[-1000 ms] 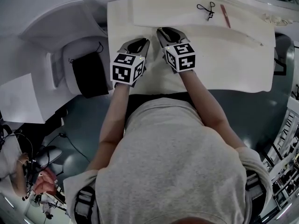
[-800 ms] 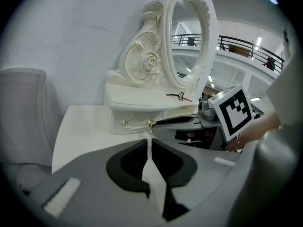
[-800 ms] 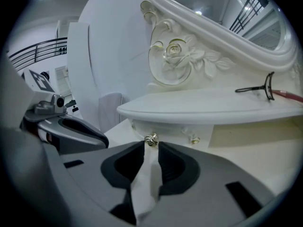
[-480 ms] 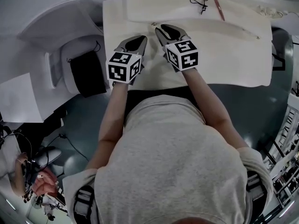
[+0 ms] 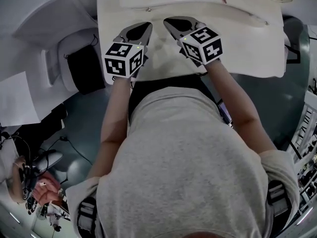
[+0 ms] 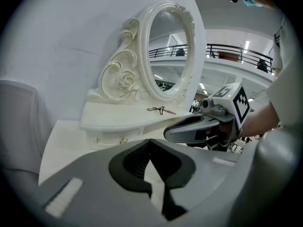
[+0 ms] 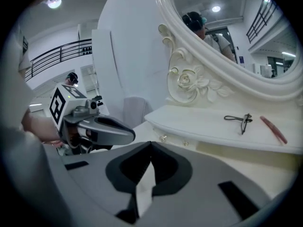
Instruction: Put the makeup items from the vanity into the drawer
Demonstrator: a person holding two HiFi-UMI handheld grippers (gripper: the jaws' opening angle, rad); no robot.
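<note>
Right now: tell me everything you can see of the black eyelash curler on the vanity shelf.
The eyelash curler is thin, black, metal-looking wire with looped scissor handles. It lies flat on the vanity's raised shelf below the mirror, beside a pink stick but apart from it. Nothing else touches it.

Nothing legible in my feeds.
I find only black-and-white square patterns, on the left marker cube (image 5: 123, 59) of the left gripper (image 5: 146, 28) and the right marker cube (image 5: 203, 44) of the right gripper (image 5: 168, 21) (machine codes, no letters or numbers I can read).
</note>
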